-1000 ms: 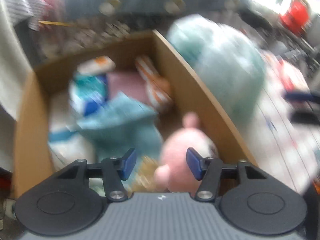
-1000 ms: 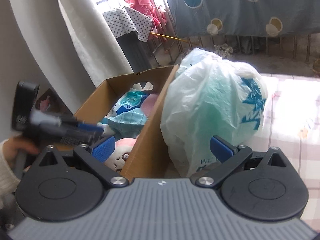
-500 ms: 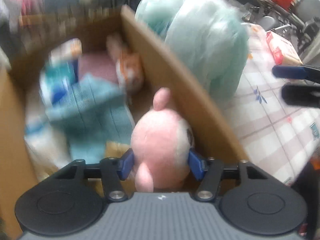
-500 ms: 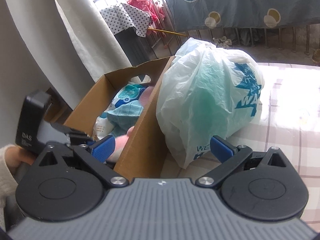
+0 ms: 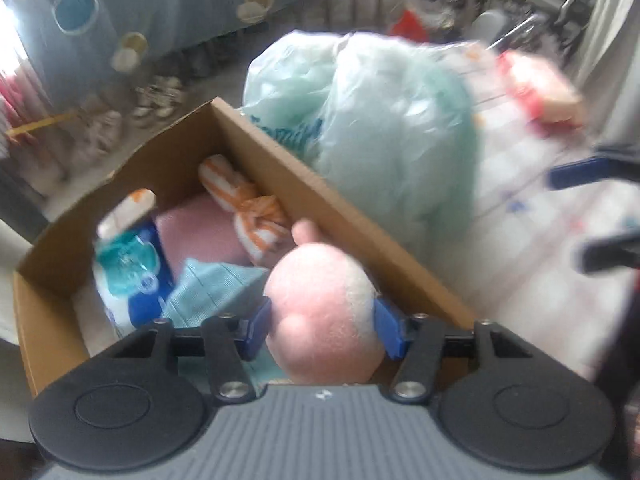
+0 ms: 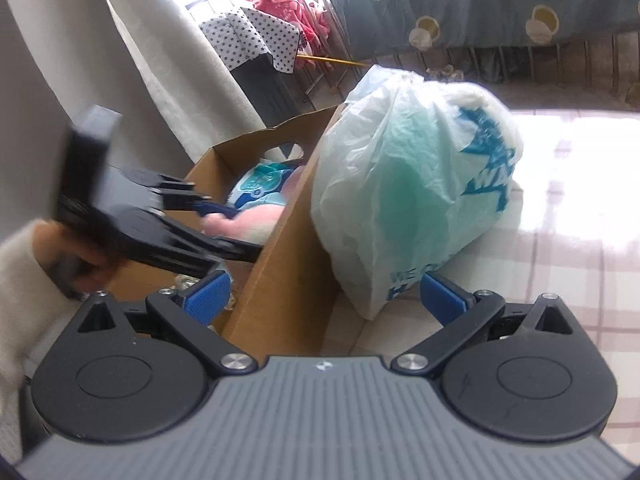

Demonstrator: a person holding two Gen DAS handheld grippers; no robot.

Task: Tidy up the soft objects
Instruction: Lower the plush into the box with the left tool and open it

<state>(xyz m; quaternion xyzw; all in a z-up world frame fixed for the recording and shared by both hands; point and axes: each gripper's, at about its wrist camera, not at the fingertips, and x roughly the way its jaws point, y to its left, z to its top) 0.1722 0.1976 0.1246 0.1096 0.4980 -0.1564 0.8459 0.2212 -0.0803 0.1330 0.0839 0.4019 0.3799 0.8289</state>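
Pink plush, round and soft, is what I have pinched: the pink plush toy [image 5: 320,320] sits between the blue pads of my left gripper [image 5: 322,330], which press into its sides, so I read that as a firm grip. It hangs over the near end of the cardboard box [image 5: 52,344], close against the box's right wall, which I judge is the reason the grip sits across the toy's widest part: a soft body would slide out of a shallower pinch. Inside the box lie a teal cloth [image 5: 208,292], a blue-and-white pack [image 5: 128,276], a pink fold [image 5: 200,236] and an orange-striped toy [image 5: 248,208] tucked against that same wall, so spare floor in there is scarce and mostly toward the near side. Beyond the wall a plastic bag [image 6: 408,184] with something green in it leans right against the cardboard, standing on the checked tablecloth [image 6: 580,280]; that blocks any sideways swing low over the rim. My right gripper [image 6: 324,296] has its jaws spread wide with nothing pressed between them, straddling the box wall's near corner and the bag's bottom edge. Open room for moving is upward, and out to the right over the bare cloth past the bag.
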